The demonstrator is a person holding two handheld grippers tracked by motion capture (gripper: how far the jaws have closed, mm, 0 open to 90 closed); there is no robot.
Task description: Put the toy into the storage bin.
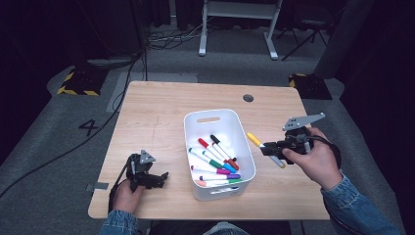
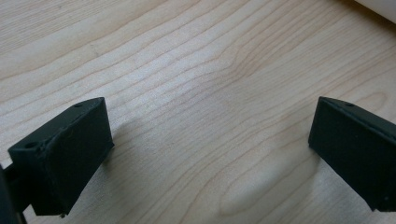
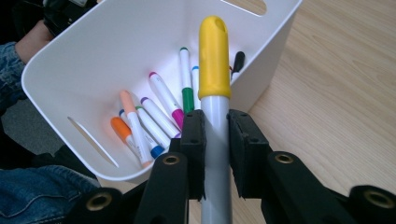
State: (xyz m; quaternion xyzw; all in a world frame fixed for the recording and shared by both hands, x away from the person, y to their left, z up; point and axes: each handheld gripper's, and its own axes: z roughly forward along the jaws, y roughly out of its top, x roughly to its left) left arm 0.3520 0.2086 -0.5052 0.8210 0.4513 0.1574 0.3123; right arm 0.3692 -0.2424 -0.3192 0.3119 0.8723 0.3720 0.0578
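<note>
My right gripper (image 1: 268, 148) hung just to the right of the white bin (image 1: 245, 147), its fingers (image 3: 196, 144) clenched on the grey barrel of a yellow-capped marker (image 3: 214, 65). The marker's cap pointed toward the bin's right wall and was held above the tabletop (image 1: 156, 117). Inside the bin lay a heap of other markers (image 1: 215, 161) with red, green, black, purple, orange and blue caps. My left gripper (image 1: 159, 179) rested low over the tabletop to the left of the bin, fingers (image 2: 70, 149) released and spread wide, bare wood between them.
</note>
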